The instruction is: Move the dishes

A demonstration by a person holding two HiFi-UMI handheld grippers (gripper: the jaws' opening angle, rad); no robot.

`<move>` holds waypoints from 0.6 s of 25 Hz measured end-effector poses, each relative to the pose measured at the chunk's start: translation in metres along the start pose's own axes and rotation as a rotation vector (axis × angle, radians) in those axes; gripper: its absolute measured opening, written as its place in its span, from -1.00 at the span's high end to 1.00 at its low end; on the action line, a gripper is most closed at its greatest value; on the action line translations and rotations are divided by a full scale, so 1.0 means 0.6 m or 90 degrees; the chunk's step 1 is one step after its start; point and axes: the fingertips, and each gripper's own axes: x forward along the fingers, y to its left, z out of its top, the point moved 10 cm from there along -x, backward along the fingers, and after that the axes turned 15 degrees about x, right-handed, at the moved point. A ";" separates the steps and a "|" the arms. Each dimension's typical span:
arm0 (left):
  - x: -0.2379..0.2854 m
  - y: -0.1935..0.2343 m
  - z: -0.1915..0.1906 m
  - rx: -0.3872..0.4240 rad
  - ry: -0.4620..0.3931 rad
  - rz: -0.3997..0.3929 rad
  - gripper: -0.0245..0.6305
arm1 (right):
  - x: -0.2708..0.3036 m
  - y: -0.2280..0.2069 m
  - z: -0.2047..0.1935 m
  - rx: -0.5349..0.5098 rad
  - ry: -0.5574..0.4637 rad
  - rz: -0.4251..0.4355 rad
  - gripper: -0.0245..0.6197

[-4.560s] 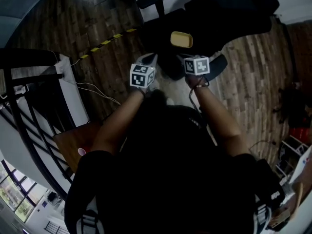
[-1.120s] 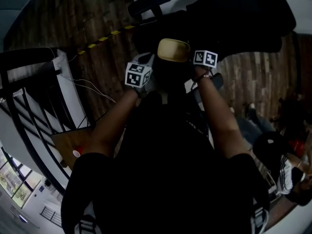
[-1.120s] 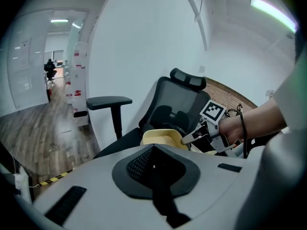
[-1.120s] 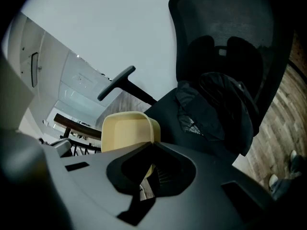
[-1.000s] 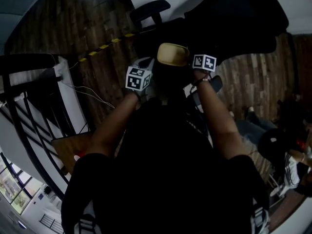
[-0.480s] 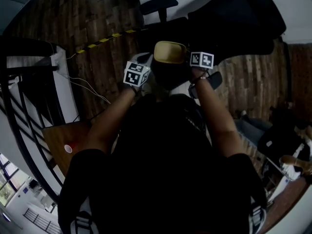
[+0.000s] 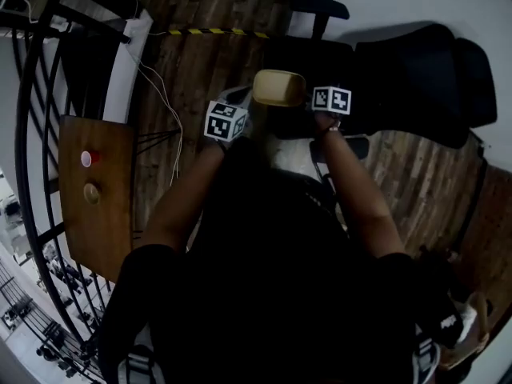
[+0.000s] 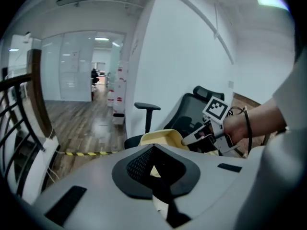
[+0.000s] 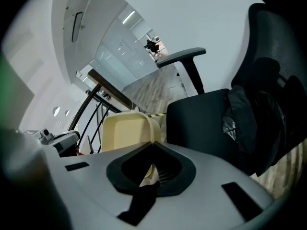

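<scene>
Markers of black and white squares are showing on the cube of the left claw point(image 7: 253, 100) and on the cube of the right claw point(image 7: 309, 99), the only print that is reading clearly. Between the two claws a pale yellow rectangular dish point(image 7: 278, 88) with rounded corners, plastic by the look of it, is hanging in the air with its hollow side up. The left claw is clenching one short rim of the dish, its jaws pressing together on the yellow edge in the left gripper view. The right claw is clenching the opposite rim in the same way, and the dish wall is rising just beyond its jaws in the right gripper view. Beyond and below both claws a black mesh-backed office chair point(image 7: 400, 70) is standing on the dark wooden plank floor point(image 7: 200, 70). Well off to the left claw's side a brown wooden desk point(image 7: 100, 214) is carrying two small round things.
</scene>
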 end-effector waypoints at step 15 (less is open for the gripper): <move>-0.342 -0.051 -0.219 -0.202 0.004 0.303 0.94 | 0.134 0.272 -0.188 -0.273 0.197 0.115 0.87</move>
